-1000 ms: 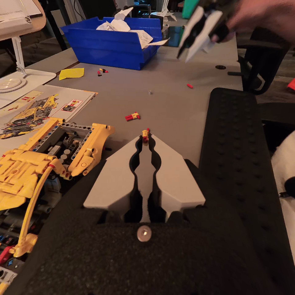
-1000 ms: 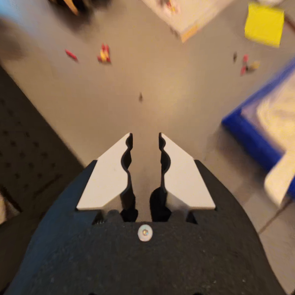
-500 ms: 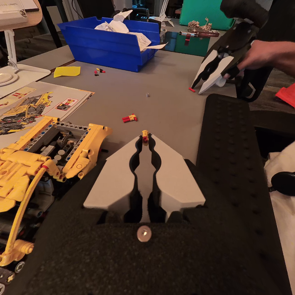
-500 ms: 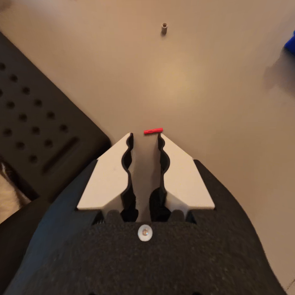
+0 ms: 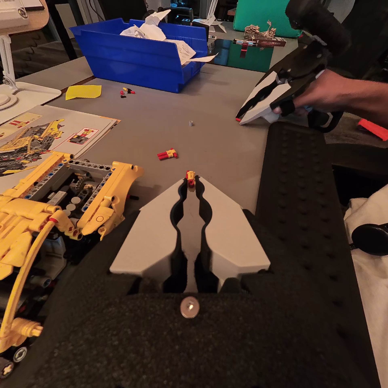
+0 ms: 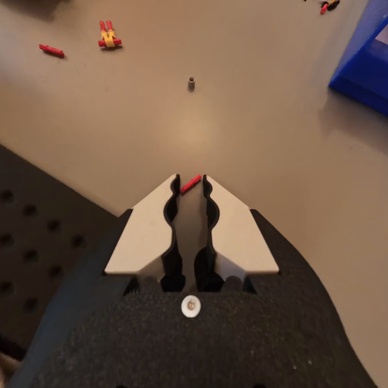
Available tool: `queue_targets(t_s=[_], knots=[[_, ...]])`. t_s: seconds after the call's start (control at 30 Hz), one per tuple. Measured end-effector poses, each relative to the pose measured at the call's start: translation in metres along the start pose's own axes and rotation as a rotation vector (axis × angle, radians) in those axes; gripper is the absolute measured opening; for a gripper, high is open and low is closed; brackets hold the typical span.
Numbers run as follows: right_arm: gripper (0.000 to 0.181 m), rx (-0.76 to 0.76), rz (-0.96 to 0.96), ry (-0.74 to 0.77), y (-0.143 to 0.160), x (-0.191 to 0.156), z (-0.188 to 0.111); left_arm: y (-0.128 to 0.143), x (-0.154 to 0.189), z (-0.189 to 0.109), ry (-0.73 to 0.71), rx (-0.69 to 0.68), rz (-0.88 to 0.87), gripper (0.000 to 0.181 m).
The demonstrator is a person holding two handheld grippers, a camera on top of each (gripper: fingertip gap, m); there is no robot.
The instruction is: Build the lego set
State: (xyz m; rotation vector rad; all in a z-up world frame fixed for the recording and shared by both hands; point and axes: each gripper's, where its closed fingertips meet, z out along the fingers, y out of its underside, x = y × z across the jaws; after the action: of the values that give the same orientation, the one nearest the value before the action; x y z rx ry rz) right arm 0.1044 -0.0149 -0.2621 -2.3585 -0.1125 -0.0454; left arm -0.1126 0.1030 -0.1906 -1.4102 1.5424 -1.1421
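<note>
Lego model (image 5: 52, 210) sits on grey table (image 5: 210, 100), blue bin (image 5: 138, 56) behind.

The left wrist view sits low behind its own fingers (image 5: 231, 226), looking forward and slightly down across the counter (image 5: 210, 100), wide enough to take in the model (image 5: 69, 205) at lower left, the blue bin (image 5: 142, 56) at the top and the right gripper (image 5: 239, 120) at upper right

The right wrist view looks steeply down along its fingers (image 6: 144, 231) from close above the counter (image 6: 252, 126), facing back toward the left gripper's side, slightly blurred

Both views share the middle of the counter: the grey bush (image 5: 190, 123) (image 6: 191, 80), the red-and-yellow cluster (image 5: 168, 154) (image 6: 109, 37), a bin corner (image 6: 365, 69) at the right edge, and the black perforated mat (image 5: 298, 189) (image 6: 31, 231)
</note>
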Motion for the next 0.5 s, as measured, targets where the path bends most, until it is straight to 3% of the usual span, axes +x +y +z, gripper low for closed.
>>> queue_targets(t_s=[0.27,0.5], knots=[[0.004,0.04,0.001,0.1,0.0028,0.006,-0.0026,-0.0001,0.0013,0.0003,0.005,0.0,0.001,0.007],[0.003,0.043,-0.085,0.103,0.0013,0.0056,-0.0021,-0.0046,0.0033,-0.0014,0.022,0.027,-0.011,0.007]])
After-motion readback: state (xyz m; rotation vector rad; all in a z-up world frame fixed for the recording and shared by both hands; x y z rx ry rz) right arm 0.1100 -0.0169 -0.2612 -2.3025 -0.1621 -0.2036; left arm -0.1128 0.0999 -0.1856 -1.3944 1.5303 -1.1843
